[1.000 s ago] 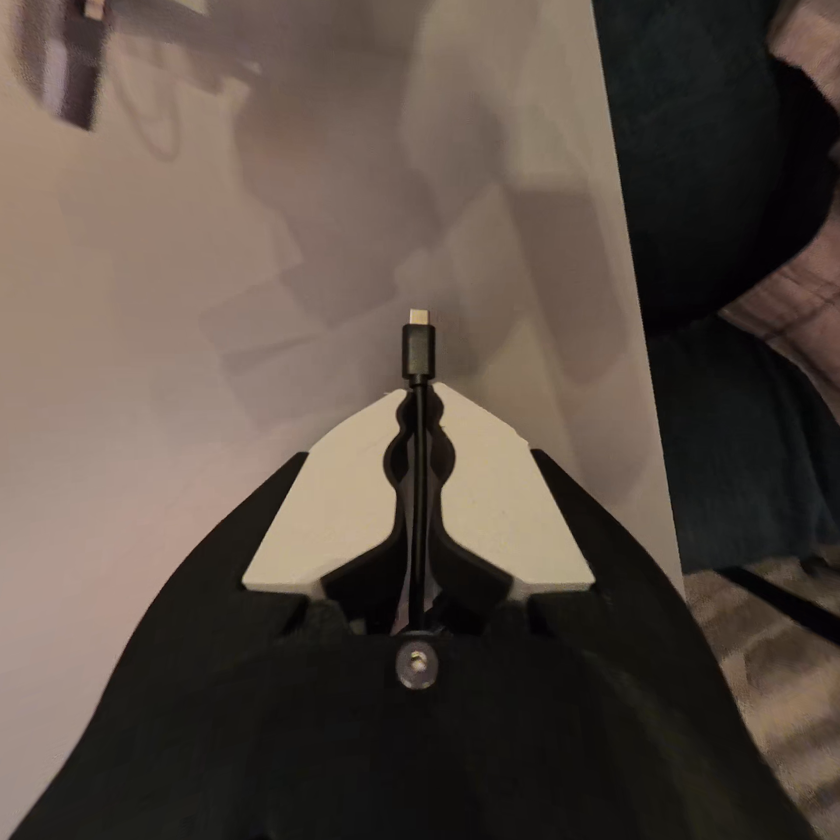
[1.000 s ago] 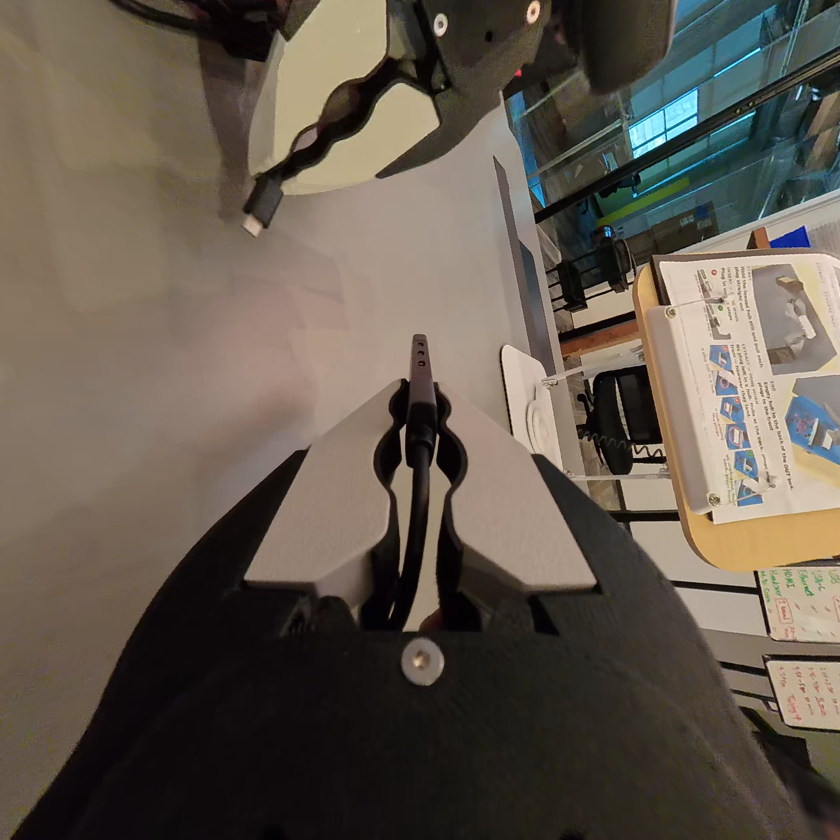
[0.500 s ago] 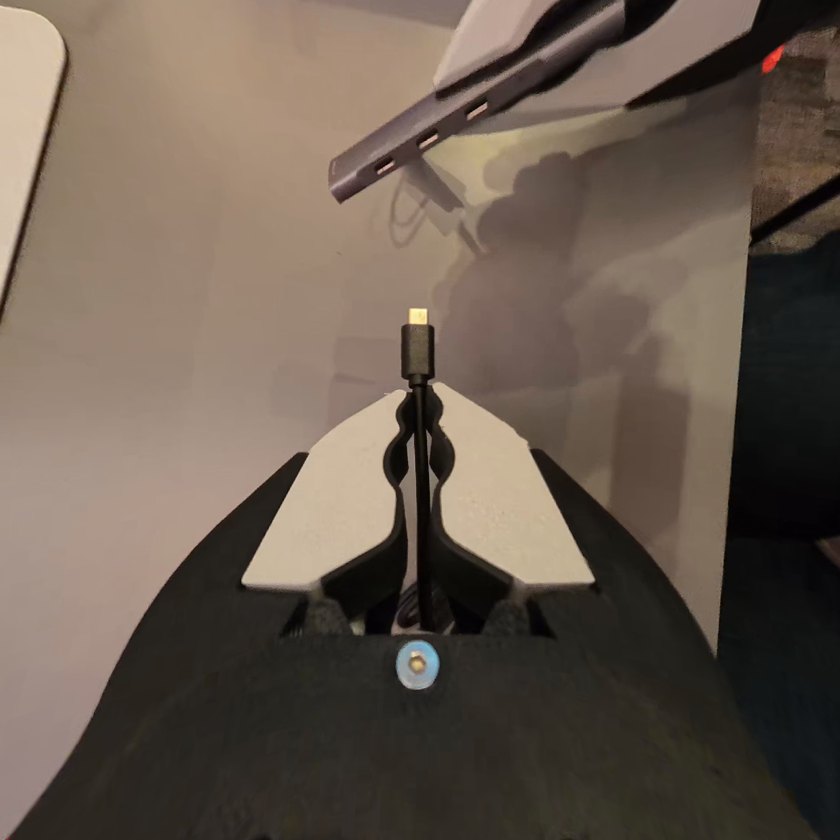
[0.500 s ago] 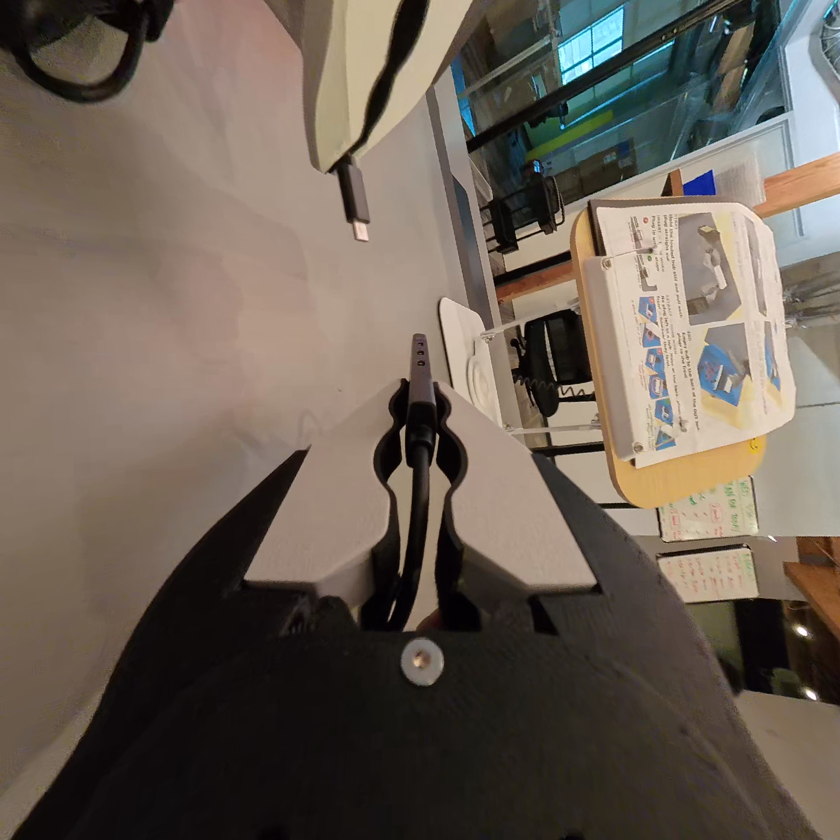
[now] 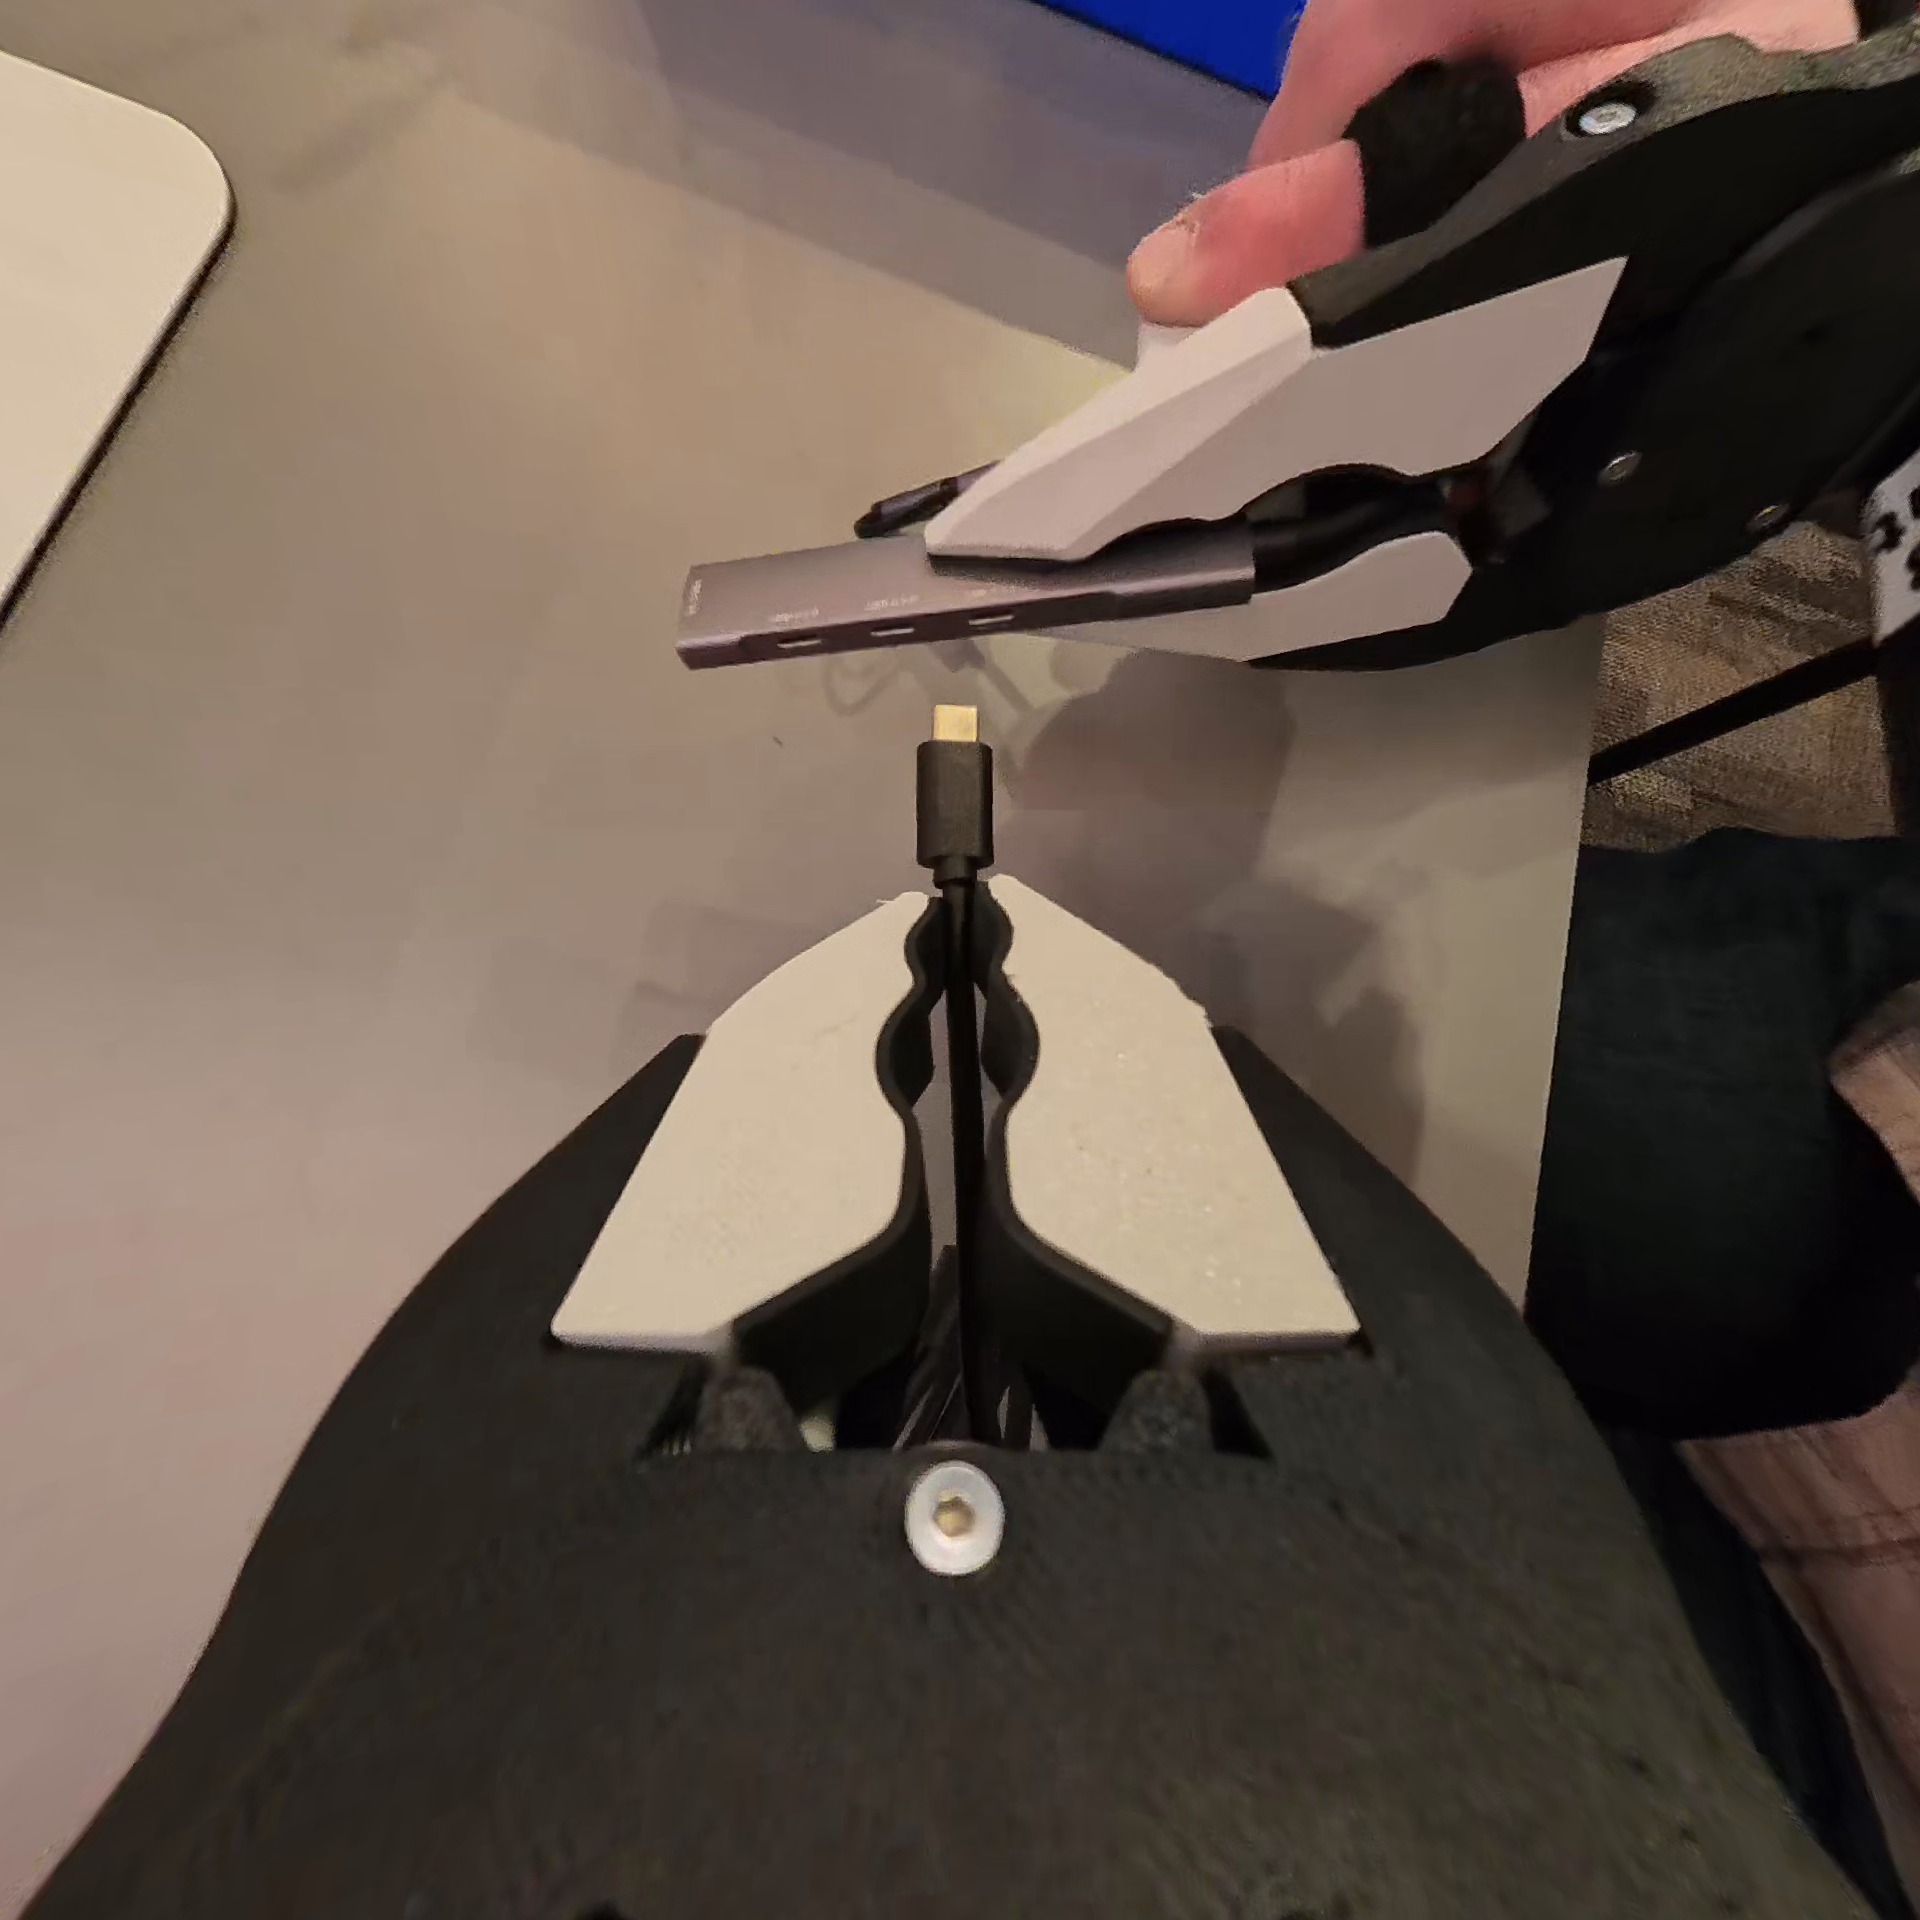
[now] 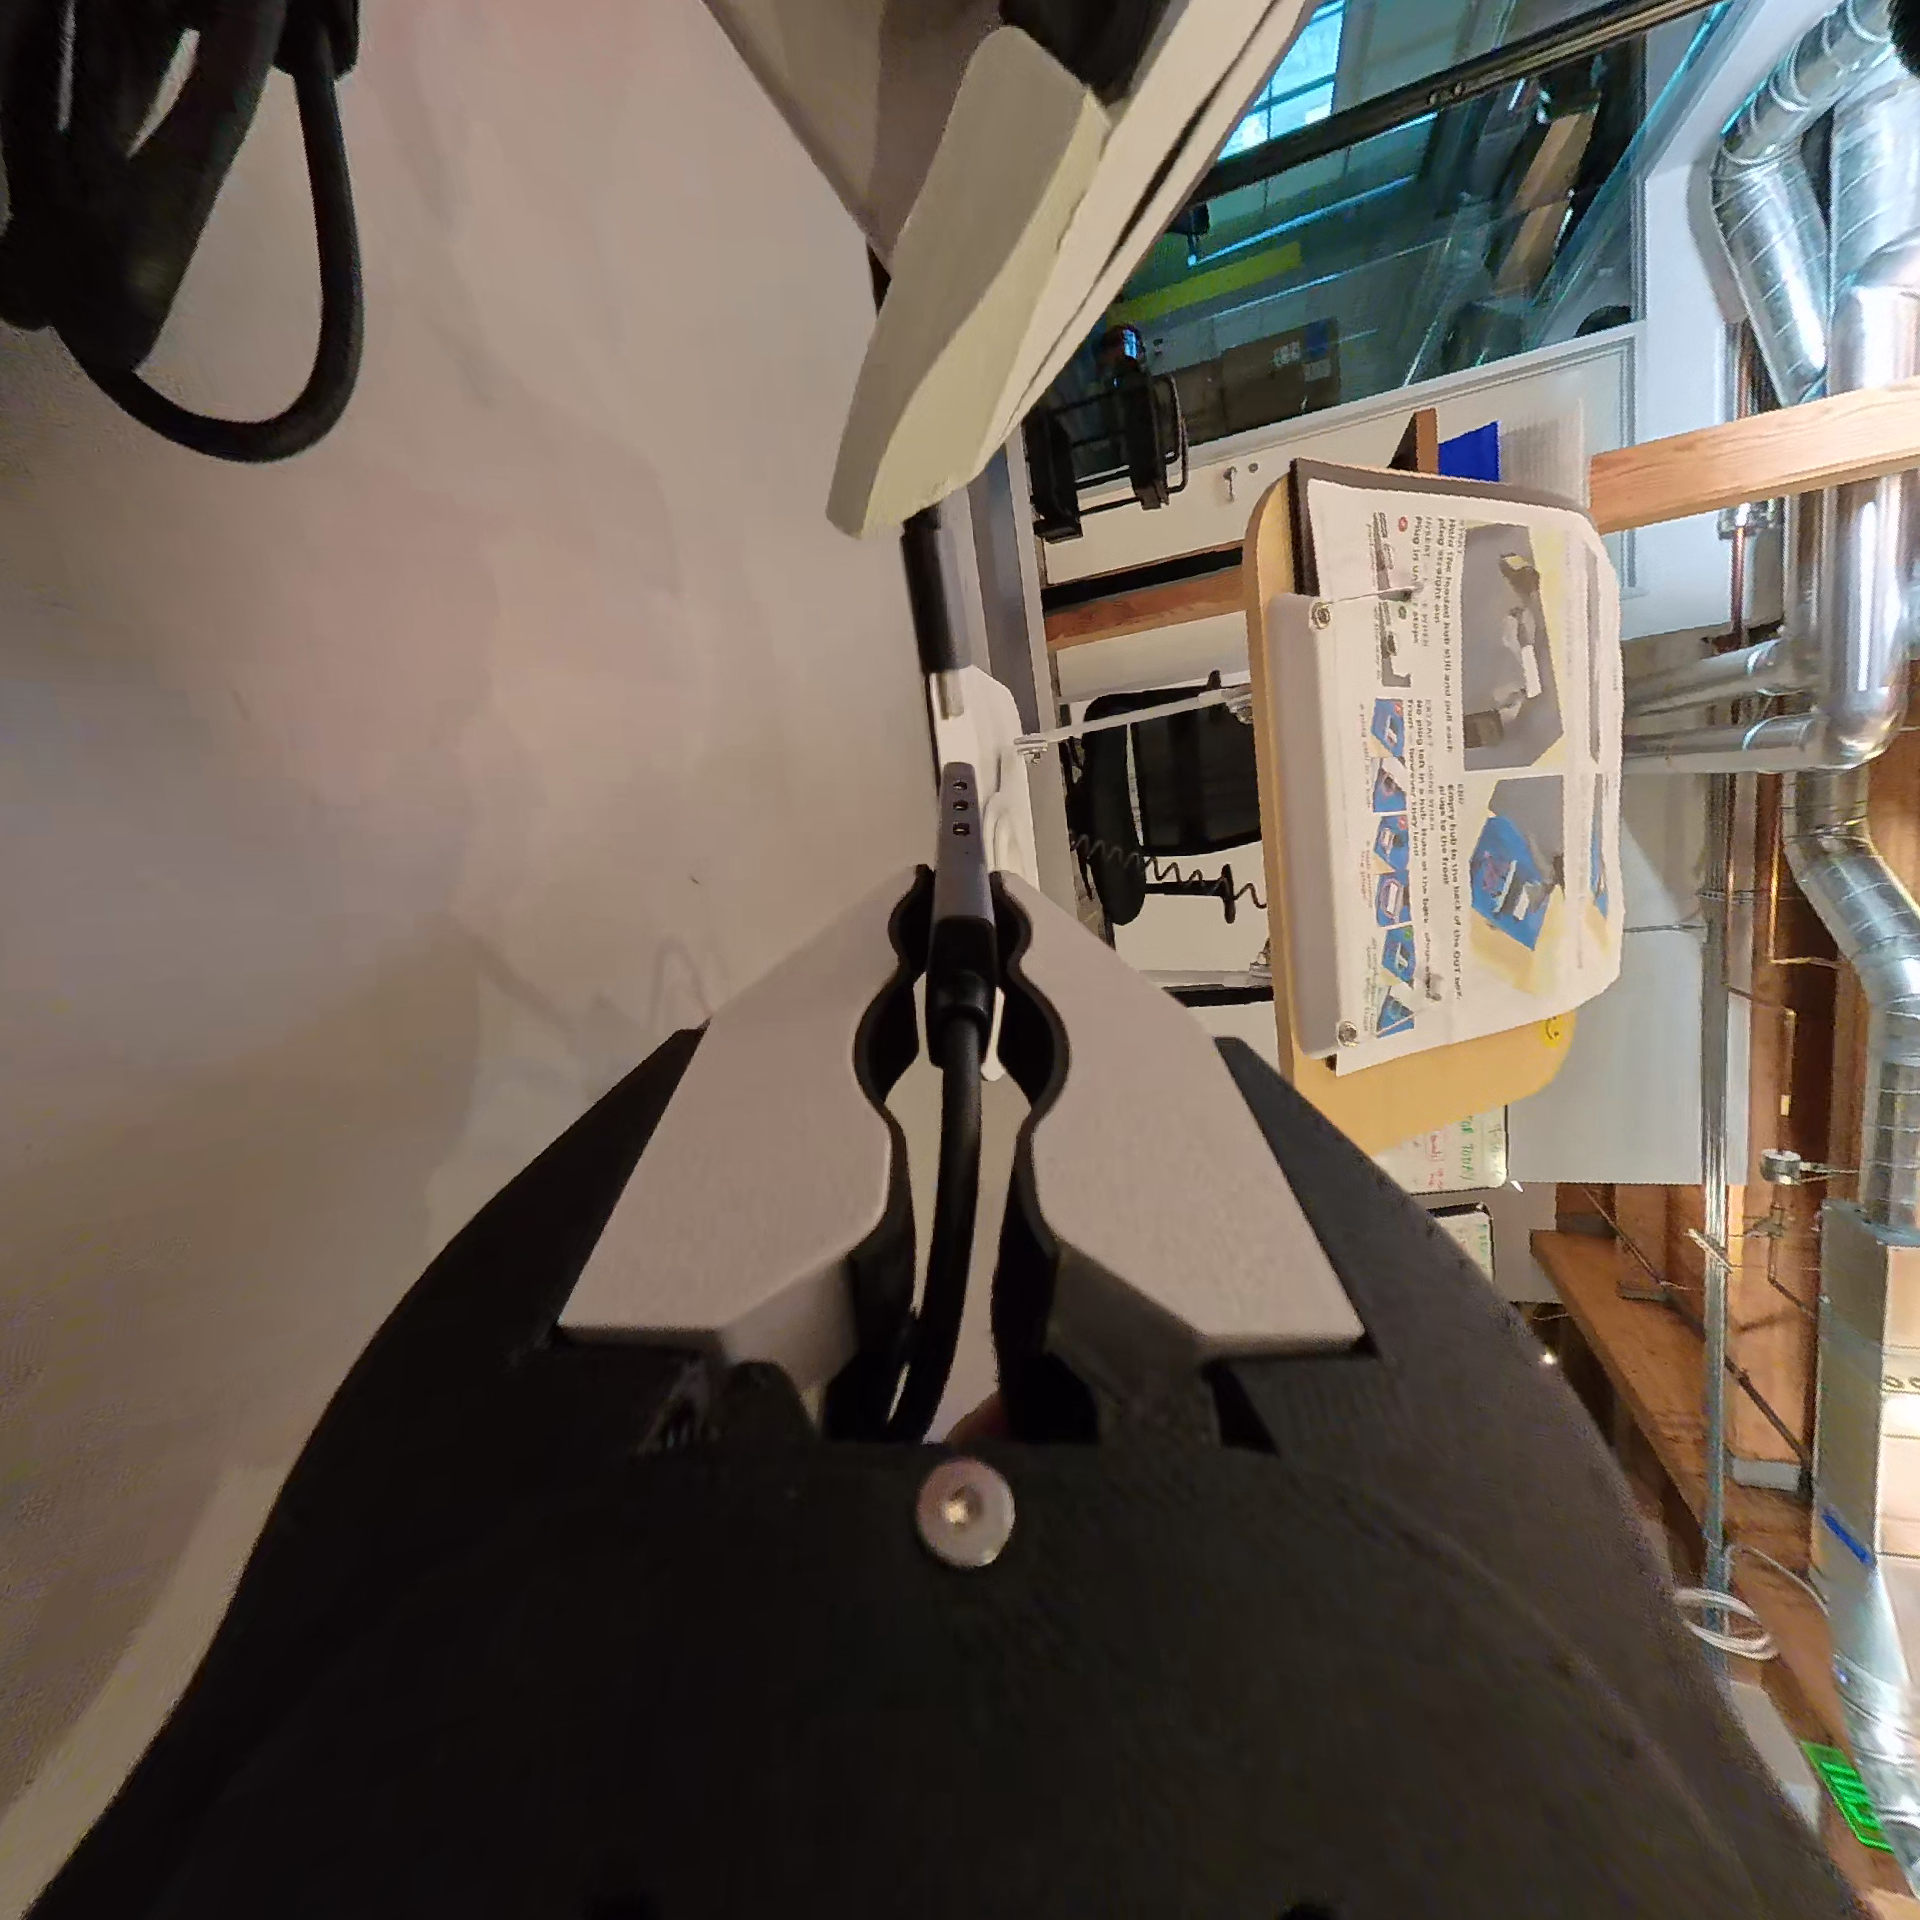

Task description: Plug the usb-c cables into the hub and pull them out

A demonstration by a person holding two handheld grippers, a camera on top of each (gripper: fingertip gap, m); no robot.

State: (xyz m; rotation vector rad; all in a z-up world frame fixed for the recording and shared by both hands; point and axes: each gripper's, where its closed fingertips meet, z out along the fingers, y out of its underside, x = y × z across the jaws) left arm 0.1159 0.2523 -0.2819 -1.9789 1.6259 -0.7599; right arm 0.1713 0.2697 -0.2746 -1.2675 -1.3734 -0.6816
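Observation:
My left gripper (image 5: 956,894) is shut on a black USB-C cable (image 5: 964,1143); its plug (image 5: 954,795) sticks out past the fingertips. The grey hub (image 5: 831,608) hangs just beyond the plug tip with a small gap, its row of ports facing the plug. My right gripper (image 5: 977,577) is shut on the hub's far end, with a hand (image 5: 1247,218) behind it. In the right wrist view my right gripper (image 6: 958,878) clamps the hub (image 6: 956,821) edge-on, its own black lead (image 6: 956,1101) running back between the fingers. The left gripper (image 6: 883,499) and plug (image 6: 928,613) show above.
Both grippers are held above a grey table (image 5: 416,727), whose edge (image 5: 1558,935) runs down the right. A white pad (image 5: 94,291) lies at the far left. A coil of black cable (image 6: 260,312) lies on the table. A board with a printed sheet (image 6: 1455,779) stands beyond. Tip to tip, the grippers are about 6 centimeters apart.
The hub and the plug have come together: the hub moved from the upper edge down to just beyond the plug tip and levelled out. Both grips are unchanged.

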